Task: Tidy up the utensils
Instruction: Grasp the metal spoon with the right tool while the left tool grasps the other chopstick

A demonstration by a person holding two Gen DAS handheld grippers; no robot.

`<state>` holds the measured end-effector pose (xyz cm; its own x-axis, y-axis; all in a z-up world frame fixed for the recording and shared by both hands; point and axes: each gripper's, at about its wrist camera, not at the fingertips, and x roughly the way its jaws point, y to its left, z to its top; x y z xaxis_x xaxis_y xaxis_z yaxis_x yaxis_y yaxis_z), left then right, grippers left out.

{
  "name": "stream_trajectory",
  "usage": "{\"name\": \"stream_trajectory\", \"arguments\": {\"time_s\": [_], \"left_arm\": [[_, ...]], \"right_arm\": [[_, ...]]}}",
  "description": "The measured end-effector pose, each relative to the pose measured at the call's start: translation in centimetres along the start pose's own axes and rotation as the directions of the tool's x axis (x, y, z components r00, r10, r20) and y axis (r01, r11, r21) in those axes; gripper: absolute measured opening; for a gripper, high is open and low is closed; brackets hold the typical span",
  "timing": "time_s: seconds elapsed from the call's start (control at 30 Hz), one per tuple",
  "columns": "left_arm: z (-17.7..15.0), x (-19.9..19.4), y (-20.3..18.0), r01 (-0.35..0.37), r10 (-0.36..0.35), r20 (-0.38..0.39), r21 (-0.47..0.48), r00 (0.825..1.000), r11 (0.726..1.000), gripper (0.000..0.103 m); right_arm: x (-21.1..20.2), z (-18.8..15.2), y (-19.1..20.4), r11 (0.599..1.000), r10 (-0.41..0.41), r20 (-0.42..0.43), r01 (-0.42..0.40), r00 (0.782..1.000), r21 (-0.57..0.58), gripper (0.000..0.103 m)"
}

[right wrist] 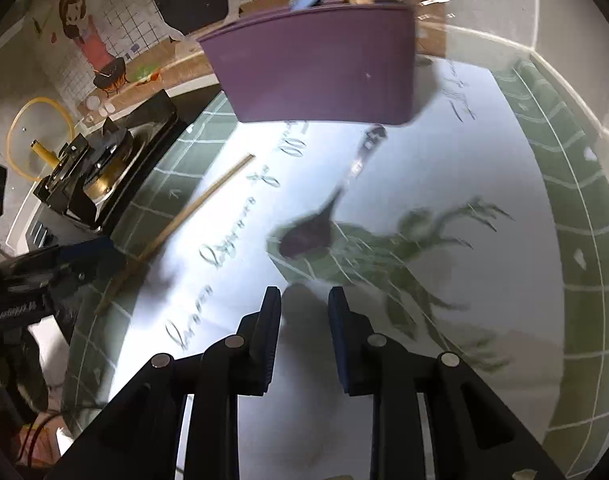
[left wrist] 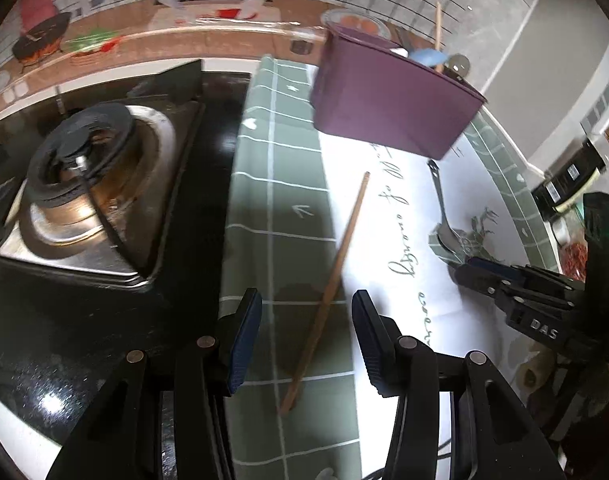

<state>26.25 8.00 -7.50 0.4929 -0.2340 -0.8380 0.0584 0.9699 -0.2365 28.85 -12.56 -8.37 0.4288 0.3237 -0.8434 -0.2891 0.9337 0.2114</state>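
My left gripper [left wrist: 306, 332], jaws wide and empty, straddles the wooden chopstick [left wrist: 328, 292], whose long axis runs toward one o'clock at the purple bin [left wrist: 388, 108]. My right gripper [right wrist: 304, 320], narrower, faces the spoon [right wrist: 324, 220] at twelve.

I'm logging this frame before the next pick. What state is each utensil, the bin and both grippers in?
Chopstick: lying flat on the mat, loose, between the left gripper's fingers in view.
Metal spoon: lying on the mat, bowl toward the camera.
Purple bin: upright, already holding a few utensils.
Left gripper: open, empty.
Right gripper: open, empty.
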Motion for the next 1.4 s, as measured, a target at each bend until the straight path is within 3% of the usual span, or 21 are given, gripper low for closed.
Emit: {"name": "stream_trajectory", "arguments": {"time_s": [0.27,0.5,0.63,0.87,0.93,1.0,1.07,1.13,1.4], "left_arm": [[-0.7,-1.0,0.4,-0.025,0.026,0.022,-0.035,0.999,0.999,0.048],[-1.1,-0.7,0.3,-0.024,0.024,0.010,-0.038,1.000,0.999,0.048],[-1.2,-1.1,0.2,-0.032,0.033,0.013,-0.032,0.999,0.999,0.048],[-1.2,-1.6,-0.2,-0.037,0.037,0.028,-0.018,0.999,0.999,0.048],[-1.1,-1.7,-0.3,-0.033,0.033,0.032,-0.016,0.999,0.999,0.048],[-1.1,-1.8,-0.4,-0.031,0.032,0.034,-0.014,0.999,0.999,0.048],[-1.0,-1.8,-0.5,-0.027,0.027,0.033,-0.011,0.999,1.000,0.048],[-0.8,-1.5,-0.6,-0.018,0.018,0.026,-0.009,0.999,1.000,0.048],[-0.3,0.7,-1.6,0.068,-0.067,-0.010,0.027,0.998,0.997,0.048]], "right_arm": [[2.4,2.6,2.1,0.981,-0.179,0.049,0.175,0.983,0.079,0.025],[3.6,4.1,2.6,0.961,-0.235,0.086,0.218,0.968,0.172,0.034],[4.5,4.7,3.8,0.949,-0.307,0.090,0.297,0.948,0.105,0.038],[5.0,5.8,3.0,0.959,-0.273,0.060,0.267,0.960,0.093,0.054],[5.0,6.1,3.2,0.967,-0.253,0.039,0.251,0.967,0.042,0.056],[4.8,6.1,2.9,0.970,-0.244,0.039,0.243,0.969,0.011,0.047],[4.2,5.6,2.2,0.967,-0.255,0.057,0.255,0.965,0.015,0.022],[3.5,4.9,1.1,0.968,-0.253,0.064,0.252,0.965,0.018,0.013],[0.5,1.6,-3.4,0.981,-0.194,0.080,0.192,0.978,0.035,0.004]]}}
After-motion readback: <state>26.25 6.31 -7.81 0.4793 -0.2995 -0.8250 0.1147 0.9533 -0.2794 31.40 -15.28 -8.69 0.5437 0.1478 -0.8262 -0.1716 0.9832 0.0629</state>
